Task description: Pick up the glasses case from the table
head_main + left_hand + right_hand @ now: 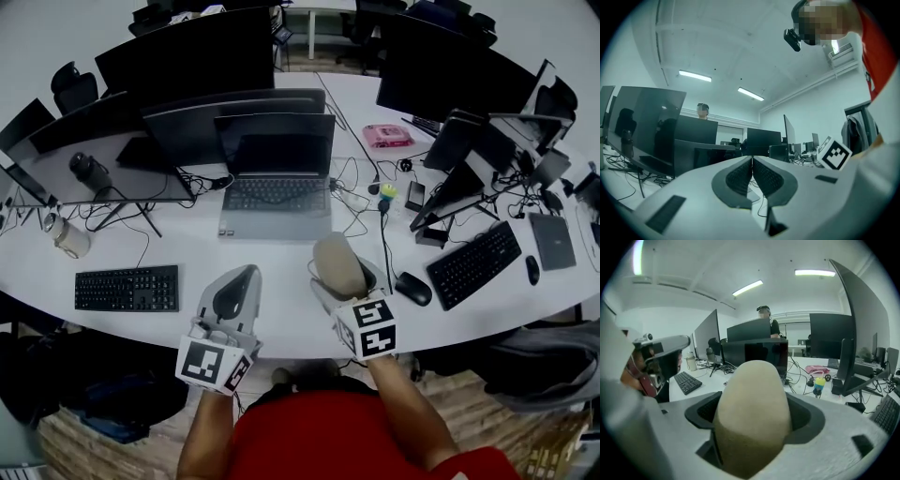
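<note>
My right tongs [753, 414] grasp the beige, rounded, closed glasses case [337, 264] by its sides, jaws wide around it; its contents are hidden; only the head view shows it above the front edge of the white desk [187, 246]; my left tongs [752, 169] are clenched, empty, pads meeting.

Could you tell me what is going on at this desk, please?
A person in a red top holds a pair of tongs in each hand over a white table. The right tongs grip a beige glasses case, held up off the table in front of the laptop. The left tongs are shut and empty, held alongside.
</note>
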Available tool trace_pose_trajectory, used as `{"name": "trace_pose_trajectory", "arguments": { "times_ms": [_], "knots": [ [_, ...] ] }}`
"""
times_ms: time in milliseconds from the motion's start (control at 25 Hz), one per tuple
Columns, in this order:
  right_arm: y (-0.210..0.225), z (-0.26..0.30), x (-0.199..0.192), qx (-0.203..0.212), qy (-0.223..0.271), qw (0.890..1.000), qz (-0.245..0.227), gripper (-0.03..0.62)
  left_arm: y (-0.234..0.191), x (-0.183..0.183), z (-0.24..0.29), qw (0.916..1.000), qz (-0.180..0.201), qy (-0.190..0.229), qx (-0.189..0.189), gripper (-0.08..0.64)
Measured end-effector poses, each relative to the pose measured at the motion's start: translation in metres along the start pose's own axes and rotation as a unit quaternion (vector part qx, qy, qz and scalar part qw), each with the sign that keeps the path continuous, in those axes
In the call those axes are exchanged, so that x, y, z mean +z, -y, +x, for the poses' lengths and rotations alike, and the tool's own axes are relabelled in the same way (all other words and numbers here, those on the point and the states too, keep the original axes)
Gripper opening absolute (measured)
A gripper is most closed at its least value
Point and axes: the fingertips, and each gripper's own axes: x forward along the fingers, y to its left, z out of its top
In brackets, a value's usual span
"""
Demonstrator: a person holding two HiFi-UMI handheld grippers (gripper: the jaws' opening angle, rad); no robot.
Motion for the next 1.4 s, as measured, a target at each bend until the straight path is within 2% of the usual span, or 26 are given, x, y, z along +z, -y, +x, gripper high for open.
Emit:
{"name": "trace_pose_trajectory", "arguments": {
  "times_ms": [200, 520, 1400],
  "knots": [
    [-0.005, -0.028, 0.035, 0.019, 0.044, 0.999, -0.007, 0.396, 0.01, 0.009, 0.007, 1.0, 0.005, 0.008, -0.003, 0.011],
    [-0.011, -0.061, 0.058, 0.031, 0.085, 0.996, -0.017, 0.394, 0.02, 0.022, 0.008, 0.9997, 0.012, 0.021, -0.002, 0.011],
    [-0.016, -0.07, 0.061, 0.037, 0.101, 0.994, -0.015, 0.393, 0.029, 0.022, 0.002, 0.9997, 0.017, 0.019, -0.004, 0.011]
  ]
}}
